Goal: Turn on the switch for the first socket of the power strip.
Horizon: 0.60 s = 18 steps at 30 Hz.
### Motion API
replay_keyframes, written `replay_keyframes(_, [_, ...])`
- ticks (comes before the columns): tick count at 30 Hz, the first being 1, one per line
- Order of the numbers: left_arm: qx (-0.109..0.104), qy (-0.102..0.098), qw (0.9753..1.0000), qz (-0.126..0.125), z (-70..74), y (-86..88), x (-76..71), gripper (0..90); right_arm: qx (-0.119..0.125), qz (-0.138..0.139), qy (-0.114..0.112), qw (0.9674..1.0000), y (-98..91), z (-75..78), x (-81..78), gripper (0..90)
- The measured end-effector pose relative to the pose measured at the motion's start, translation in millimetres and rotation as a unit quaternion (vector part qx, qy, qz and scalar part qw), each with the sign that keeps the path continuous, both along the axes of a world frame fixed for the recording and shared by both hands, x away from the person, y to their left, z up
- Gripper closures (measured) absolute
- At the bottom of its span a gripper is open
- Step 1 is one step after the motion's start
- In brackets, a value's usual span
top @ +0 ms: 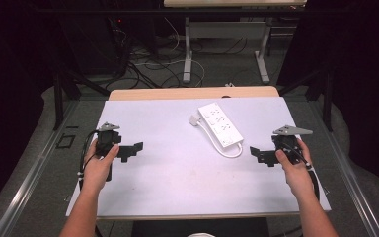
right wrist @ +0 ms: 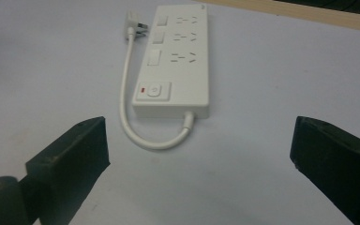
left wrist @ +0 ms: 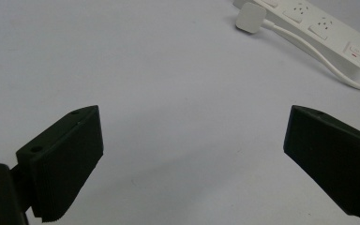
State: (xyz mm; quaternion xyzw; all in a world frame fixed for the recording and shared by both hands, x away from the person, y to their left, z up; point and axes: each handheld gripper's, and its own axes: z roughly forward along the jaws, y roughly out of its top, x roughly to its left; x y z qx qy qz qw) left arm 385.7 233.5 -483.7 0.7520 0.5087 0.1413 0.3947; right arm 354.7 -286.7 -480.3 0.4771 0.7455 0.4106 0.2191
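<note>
Power strip point(top: 220, 125) lay on desk point(top: 168, 173) at approx 1 o'clock from centre, plug point(top: 194, 120) beside it. I saw left gripper point(top: 137, 148) and right gripper point(top: 254, 153) both released, nothing between jaws.

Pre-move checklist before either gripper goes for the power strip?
1. Right gripper jaws open, nothing between them: ok.
2. Left gripper jaws open, nothing between them: ok.
3. Power strip lies flat on the white table cover, in line with the right gripper: ok.
4. Cord loops past the switch end, plug lies loose beside the strip: ok.
5. No other thing lies between the grippers and the strip: ok.
6. Switch on or off: cannot tell.
</note>
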Motion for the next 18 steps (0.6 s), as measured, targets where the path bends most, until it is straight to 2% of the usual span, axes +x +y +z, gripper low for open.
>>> replay_keyframes(7, [0.001, 0.001, 1.0, 0.0, -1.3, 0.4, 0.3, 5.0, 0.002, -0.036, 0.006, 0.9993, -21.6, -17.9, 2.4, 4.3])
replay_keyframes(15, [0.001, 0.0, 1.0, 0.003, -1.2, 2.7, -0.1, 5.0, 0.028, -0.077, 0.021, 0.9964, -43.4, -38.0, 5.1, 4.0])
replay_keyframes(18, [0.0, 0.0, 1.0, 0.003, -1.3, 3.6, -0.1, 5.0, 0.027, -0.088, 0.022, 0.9955, -49.0, -43.2, 6.0, 4.1])
